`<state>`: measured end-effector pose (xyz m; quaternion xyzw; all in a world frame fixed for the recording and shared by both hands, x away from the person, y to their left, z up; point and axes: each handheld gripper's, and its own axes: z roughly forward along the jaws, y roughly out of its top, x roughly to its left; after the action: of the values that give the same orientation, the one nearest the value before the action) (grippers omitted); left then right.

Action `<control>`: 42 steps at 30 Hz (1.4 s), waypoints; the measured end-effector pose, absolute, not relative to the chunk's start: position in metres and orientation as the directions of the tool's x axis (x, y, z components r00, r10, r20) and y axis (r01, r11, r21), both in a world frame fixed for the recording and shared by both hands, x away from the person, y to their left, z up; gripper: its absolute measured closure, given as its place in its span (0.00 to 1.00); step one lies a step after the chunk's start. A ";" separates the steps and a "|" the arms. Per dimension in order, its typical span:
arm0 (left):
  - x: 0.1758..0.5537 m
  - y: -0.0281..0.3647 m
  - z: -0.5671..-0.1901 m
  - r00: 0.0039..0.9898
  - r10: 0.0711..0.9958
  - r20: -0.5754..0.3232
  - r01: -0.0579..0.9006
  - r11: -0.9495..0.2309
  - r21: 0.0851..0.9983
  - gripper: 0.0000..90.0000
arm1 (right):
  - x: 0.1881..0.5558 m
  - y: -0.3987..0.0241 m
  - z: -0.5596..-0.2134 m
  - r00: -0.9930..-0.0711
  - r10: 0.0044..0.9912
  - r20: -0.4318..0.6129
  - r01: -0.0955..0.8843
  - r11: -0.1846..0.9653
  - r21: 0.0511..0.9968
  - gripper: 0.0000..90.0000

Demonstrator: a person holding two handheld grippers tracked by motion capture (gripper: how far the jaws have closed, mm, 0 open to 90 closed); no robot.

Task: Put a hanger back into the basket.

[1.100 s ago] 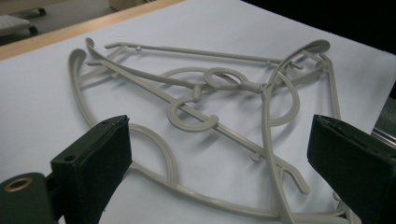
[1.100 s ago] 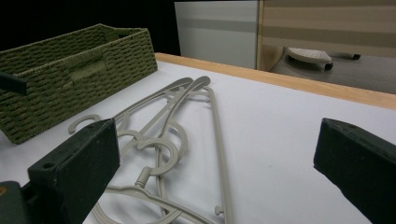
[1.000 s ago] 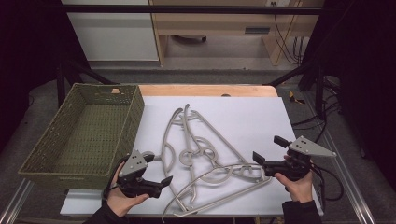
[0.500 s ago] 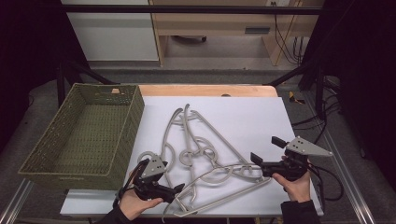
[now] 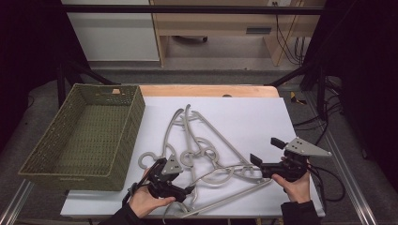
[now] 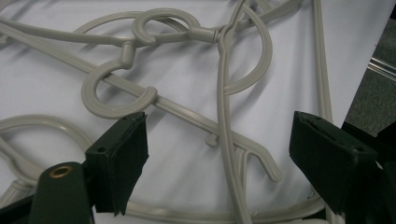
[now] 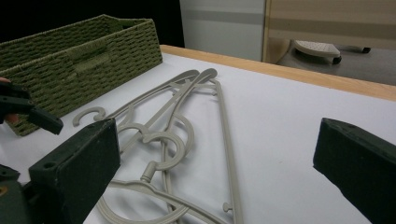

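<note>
The left gripper (image 5: 187,191) sits low over the near edge of the white tabletop (image 5: 253,117), its jaws spread fairly wide and just now closing in. In the left gripper view, thin bars of the tangled grey hangers (image 6: 224,93) run between the two black pads (image 6: 122,154), yet neither pad presses on them; one bar passes upright through the gap, nearer the far pad. The hooks of the hangers curl just ahead of the jaws.

The right gripper (image 5: 265,157) rests at the opposite end of the pile, held level, its jaws wide apart and empty. From it, the hangers (image 7: 187,116) lie ahead and below on the tabletop, and the green woven basket (image 7: 70,60) stands beyond them, to that gripper's far left. The basket (image 5: 84,136) is just beside the left gripper, on its outer side.
</note>
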<state>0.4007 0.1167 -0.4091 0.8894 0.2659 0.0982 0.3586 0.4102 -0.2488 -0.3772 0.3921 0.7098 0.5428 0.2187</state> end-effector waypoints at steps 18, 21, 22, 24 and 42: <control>0.410 0.093 -0.427 0.864 0.503 0.029 0.387 -0.700 0.600 0.43 | 0.409 -0.249 -0.376 -0.596 0.795 0.111 0.318 0.107 0.942 0.01; 0.410 0.090 -0.429 0.864 0.503 0.024 0.390 -0.699 0.600 0.48 | 0.409 -0.249 -0.376 -0.597 0.794 0.111 0.318 0.107 0.942 0.01; 0.411 0.090 -0.430 0.863 0.504 0.026 0.390 -0.698 0.601 0.49 | 0.409 -0.250 -0.376 -0.599 0.793 0.110 0.317 0.108 0.942 0.01; 0.412 0.089 -0.431 0.864 0.502 0.036 0.388 -0.709 0.589 0.54 | 0.409 -0.250 -0.376 -0.601 0.791 0.110 0.314 0.108 0.943 0.01; 0.417 0.078 -0.442 0.861 0.506 0.045 0.405 -0.736 0.543 0.72 | 0.410 -0.248 -0.376 -0.601 0.791 0.113 0.320 0.108 0.941 0.01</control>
<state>0.4170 0.0776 -0.4418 0.9268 0.2457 0.0951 0.2676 0.4096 -0.2476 -0.3762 0.3900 0.7120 0.5420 0.2173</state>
